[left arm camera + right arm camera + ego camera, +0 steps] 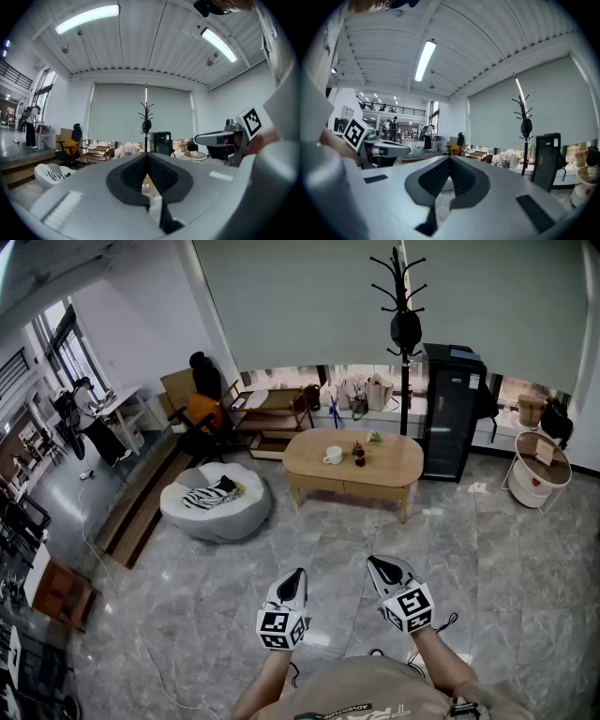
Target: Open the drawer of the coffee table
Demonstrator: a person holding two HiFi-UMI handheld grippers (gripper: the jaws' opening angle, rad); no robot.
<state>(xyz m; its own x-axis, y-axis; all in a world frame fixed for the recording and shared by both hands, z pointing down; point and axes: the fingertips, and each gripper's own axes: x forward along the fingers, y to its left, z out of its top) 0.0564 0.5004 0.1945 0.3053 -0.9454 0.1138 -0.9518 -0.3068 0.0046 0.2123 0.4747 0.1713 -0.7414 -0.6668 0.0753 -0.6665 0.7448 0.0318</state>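
Note:
The oval wooden coffee table (394, 463) stands some way ahead on the grey tiled floor, its drawer front (342, 487) closed under the top. A white mug (333, 455) and a small dark bottle (358, 456) sit on it. My left gripper (296, 575) and right gripper (379, 564) are held side by side near my body, well short of the table, both shut and empty. In the left gripper view the ribbed pads (136, 172) meet at the left gripper's (146, 157) tip. The right gripper's (450, 157) pads likewise meet in its own view.
A grey beanbag (217, 500) lies left of the table. Behind it stand a black coat rack (404, 324), a black cabinet (452, 409), a low wooden shelf (272, 418) and an office chair (202, 413). A round white side table (539, 470) is at right, a wooden step (141, 507) at left.

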